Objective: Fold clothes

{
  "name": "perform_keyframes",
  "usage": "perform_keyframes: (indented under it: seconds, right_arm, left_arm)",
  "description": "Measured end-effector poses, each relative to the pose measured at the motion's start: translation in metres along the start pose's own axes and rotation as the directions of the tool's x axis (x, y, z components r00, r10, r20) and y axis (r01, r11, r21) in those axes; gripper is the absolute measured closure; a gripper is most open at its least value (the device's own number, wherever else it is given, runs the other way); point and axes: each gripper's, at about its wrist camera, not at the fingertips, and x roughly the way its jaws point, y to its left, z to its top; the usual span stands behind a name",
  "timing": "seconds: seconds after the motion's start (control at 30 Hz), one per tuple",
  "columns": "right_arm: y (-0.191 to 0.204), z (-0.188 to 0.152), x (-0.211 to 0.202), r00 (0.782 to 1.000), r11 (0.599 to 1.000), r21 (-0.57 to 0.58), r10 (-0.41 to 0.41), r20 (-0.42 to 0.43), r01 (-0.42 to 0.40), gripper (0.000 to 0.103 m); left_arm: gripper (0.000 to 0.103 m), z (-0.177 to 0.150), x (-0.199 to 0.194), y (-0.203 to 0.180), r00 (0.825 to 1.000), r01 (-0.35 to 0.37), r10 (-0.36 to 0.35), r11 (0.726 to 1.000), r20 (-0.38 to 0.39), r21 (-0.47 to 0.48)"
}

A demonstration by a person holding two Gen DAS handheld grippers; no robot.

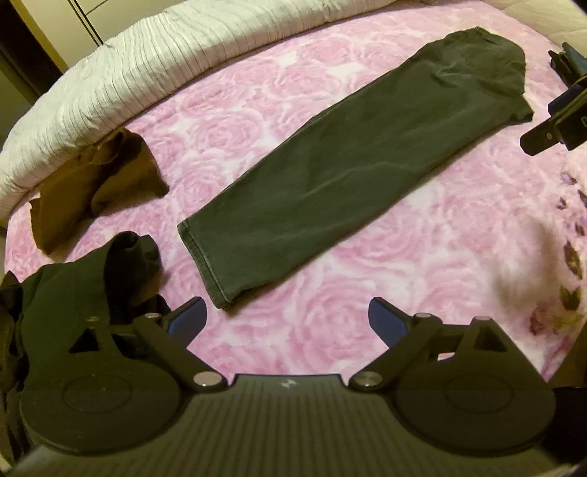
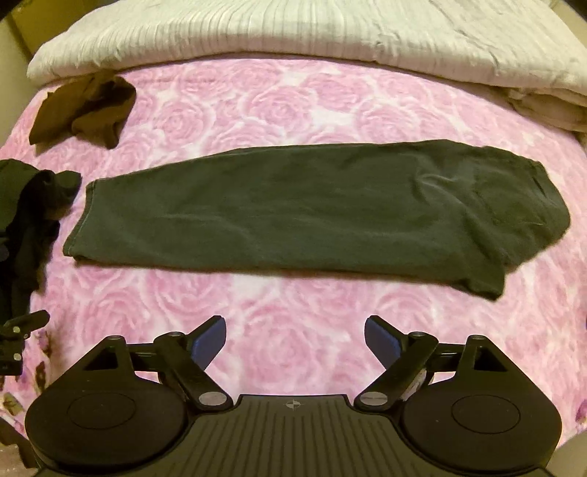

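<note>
On the pink rose-patterned blanket (image 2: 293, 301) a dark green garment (image 2: 315, 216) lies folded into one long flat strip, hem to the left and a sleeve poking out at the right end. Only the right wrist view takes in a beige folded cloth (image 2: 543, 110) under the white quilt (image 2: 293, 33); only the left one catches the right gripper (image 1: 561, 121) at its edge. Both show a brown garment (image 2: 80, 106) and a black heap (image 1: 66, 293). Left gripper (image 1: 286, 319) and right alike hang above the blanket, jaws spread wide, holding nothing.
</note>
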Motion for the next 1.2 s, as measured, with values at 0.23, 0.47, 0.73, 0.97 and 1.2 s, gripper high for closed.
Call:
perform_keyframes:
  seconds: [0.23,0.47,0.73,0.97,1.2]
  right_arm:
    - [-0.002,-0.014,-0.032,1.000,1.000,0.006,0.023,0.022,-0.023,0.014]
    - [-0.004,-0.021,-0.068,0.967,0.985,0.045,0.153,0.204,-0.165,0.014]
    - [0.009,-0.015,-0.088,0.939,0.971,0.005,0.231,0.254,-0.240,0.014]
    - [0.015,-0.020,-0.090,0.940,0.969,-0.027,0.244,0.240,-0.245,0.014]
    - [0.021,-0.023,-0.084,0.950,0.973,-0.041,0.233,0.210,-0.229,0.014]
  left_arm:
    - [0.010,0.000,-0.029,-0.014,0.999,-0.019,0.019,1.000,0.026,0.003]
    - [0.010,-0.001,-0.054,-0.026,0.997,-0.047,0.046,0.999,0.057,0.018]
    - [0.010,-0.006,-0.080,-0.028,0.993,-0.093,0.094,0.996,0.071,-0.009]
    - [0.010,-0.014,-0.089,-0.030,0.991,-0.115,0.117,0.993,0.065,-0.033]
    - [0.010,-0.020,-0.088,-0.027,0.993,-0.102,0.104,0.994,0.062,-0.034]
